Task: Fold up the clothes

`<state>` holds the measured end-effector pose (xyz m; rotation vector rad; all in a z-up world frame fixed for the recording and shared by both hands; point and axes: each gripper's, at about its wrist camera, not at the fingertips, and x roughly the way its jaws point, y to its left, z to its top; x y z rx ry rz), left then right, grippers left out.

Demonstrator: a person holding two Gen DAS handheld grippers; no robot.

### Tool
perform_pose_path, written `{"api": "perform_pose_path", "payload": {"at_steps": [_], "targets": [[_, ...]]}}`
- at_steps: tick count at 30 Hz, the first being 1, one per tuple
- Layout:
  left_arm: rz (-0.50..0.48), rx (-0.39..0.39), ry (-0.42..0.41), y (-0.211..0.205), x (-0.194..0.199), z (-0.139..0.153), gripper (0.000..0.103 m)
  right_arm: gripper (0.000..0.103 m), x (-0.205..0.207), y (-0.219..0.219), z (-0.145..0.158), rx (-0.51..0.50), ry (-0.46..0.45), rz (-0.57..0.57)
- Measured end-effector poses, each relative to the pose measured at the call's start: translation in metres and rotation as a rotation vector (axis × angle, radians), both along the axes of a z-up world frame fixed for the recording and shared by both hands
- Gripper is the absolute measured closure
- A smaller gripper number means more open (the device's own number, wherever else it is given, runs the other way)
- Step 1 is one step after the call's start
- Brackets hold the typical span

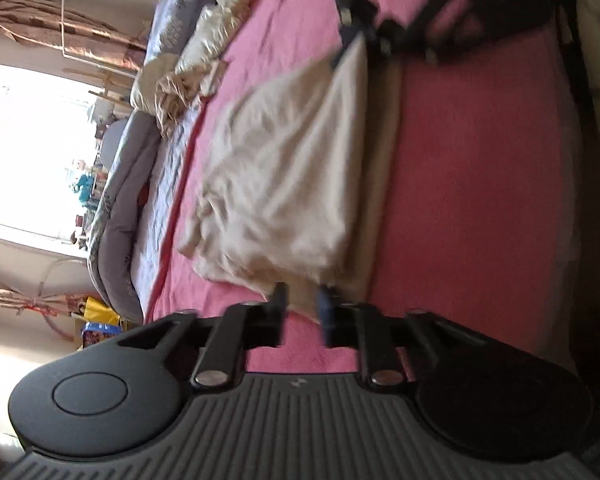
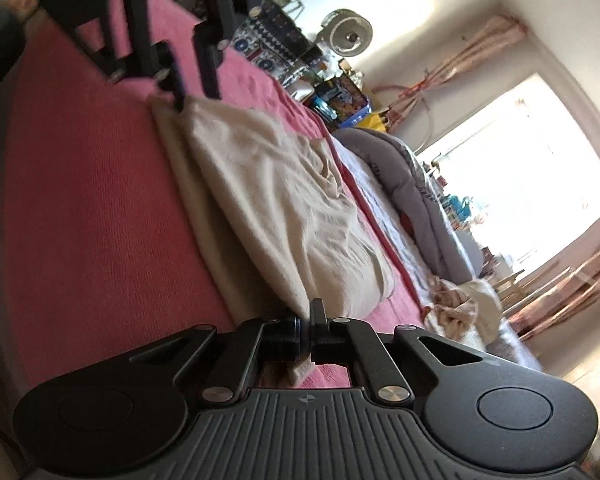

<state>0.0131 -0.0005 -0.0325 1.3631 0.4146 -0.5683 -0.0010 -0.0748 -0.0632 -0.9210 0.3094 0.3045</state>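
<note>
The right tool (image 2: 306,330) is clamped on a corner of the beige garment (image 2: 284,200) lying on the pink blanket (image 2: 92,208). The left tool (image 1: 302,304) has its fingers apart at the garment's opposite corner; whether they press the cloth I cannot tell.

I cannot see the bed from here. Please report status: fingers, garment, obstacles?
Right gripper shut on beige garment corner. Left gripper open at opposite corner. Garment on pink blanket. No obstacles.

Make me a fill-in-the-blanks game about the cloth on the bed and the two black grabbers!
1. The crumpled beige cloth garment lies on a fuzzy ___ blanket.
2. The right gripper is ___ on the garment's edge.
3. The left gripper has its jaws ___.

Missing words: pink; shut; open
</note>
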Motion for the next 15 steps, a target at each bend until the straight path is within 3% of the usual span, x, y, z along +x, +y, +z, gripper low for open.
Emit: {"api": "perform_pose_path", "payload": {"at_steps": [3,9,15], "targets": [[-0.086,0.029,-0.031,-0.009,-0.013,0.004,0.016,0.097,0.002,0.0,0.005,0.026,0.01,-0.008],[-0.151,0.108,-0.111,-0.024,-0.008,-0.019,0.014,0.097,0.001,-0.001,0.014,0.049,0.024,-0.02],[-0.155,0.108,-0.091,-0.022,0.001,-0.001,0.014,0.097,0.009,-0.004,0.018,0.065,0.03,-0.024]]}}
